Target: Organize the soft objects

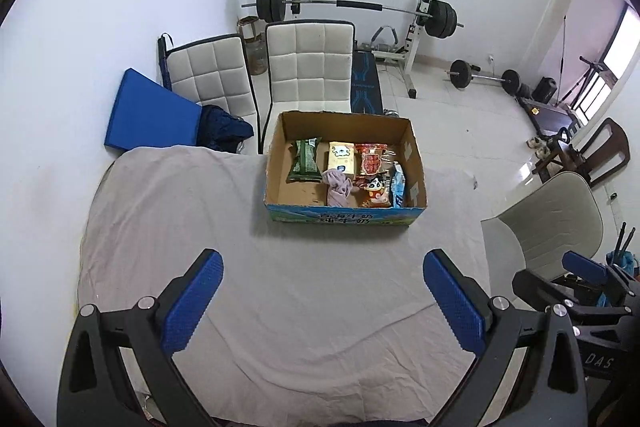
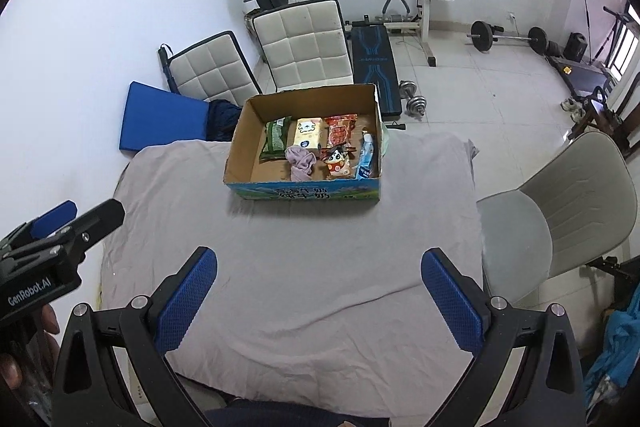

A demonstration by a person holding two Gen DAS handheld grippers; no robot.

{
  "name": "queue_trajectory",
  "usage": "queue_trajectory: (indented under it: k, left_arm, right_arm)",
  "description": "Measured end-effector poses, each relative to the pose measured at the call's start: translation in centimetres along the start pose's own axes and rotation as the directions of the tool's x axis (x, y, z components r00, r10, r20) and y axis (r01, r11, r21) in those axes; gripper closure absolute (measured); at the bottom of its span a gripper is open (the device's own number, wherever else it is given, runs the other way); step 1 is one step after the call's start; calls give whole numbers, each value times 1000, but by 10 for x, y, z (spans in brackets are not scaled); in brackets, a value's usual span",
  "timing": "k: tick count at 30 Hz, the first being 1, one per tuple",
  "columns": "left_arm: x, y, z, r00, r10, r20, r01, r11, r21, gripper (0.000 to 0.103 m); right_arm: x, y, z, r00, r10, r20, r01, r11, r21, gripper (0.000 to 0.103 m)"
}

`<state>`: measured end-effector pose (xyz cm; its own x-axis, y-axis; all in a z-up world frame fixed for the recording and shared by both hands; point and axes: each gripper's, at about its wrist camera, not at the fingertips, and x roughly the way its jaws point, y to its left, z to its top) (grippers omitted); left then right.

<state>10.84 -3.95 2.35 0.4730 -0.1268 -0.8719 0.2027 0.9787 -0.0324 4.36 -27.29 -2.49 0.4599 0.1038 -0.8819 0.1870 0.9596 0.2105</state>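
An open cardboard box [image 1: 276, 143] [image 2: 240, 143] stands at the far side of the cloth-covered table [image 1: 200, 227] [image 2: 280, 259]. Inside lie a green packet [image 1: 305, 159] [image 2: 275, 139], a yellow tissue pack [image 1: 342, 155] [image 2: 308, 133], a red snack bag [image 1: 371, 159] [image 2: 339, 131], a crumpled pink cloth [image 1: 338, 187] [image 2: 301, 163], a cartoon pouch [image 1: 375, 190] [image 2: 337, 165] and a blue-white pack [image 1: 398, 187] [image 2: 367, 157]. My left gripper [image 1: 322, 299] hangs open over the near table, empty. My right gripper [image 2: 319, 291] is likewise open and empty, well short of the box.
Two white padded chairs [image 1: 308, 67] [image 2: 304, 43] and a blue mat [image 1: 152, 111] [image 2: 164, 115] stand behind the table. A grey chair [image 1: 556, 223] [image 2: 560, 207] is at the right. A barbell rack [image 1: 416, 27], bench and dumbbells fill the floor beyond.
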Motion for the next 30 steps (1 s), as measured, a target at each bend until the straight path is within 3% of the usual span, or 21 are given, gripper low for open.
queue_trajectory:
  k: [7,14,30]
  left_arm:
    - [-11,6,-1,998,29,59,-28,999,-20,0]
    - [-3,10,0,997,52,60,-50,998,-26,0]
    - [5,9,6,994,79,78,-77,997,-31,0]
  right_arm:
    - [-3,4,10,998,-43,44,43,999,-10,0]
    - [0,5,28,992,-88,94,89,996,-7,0]
    - [5,9,44,986,-110,122,113,993,-19,0]
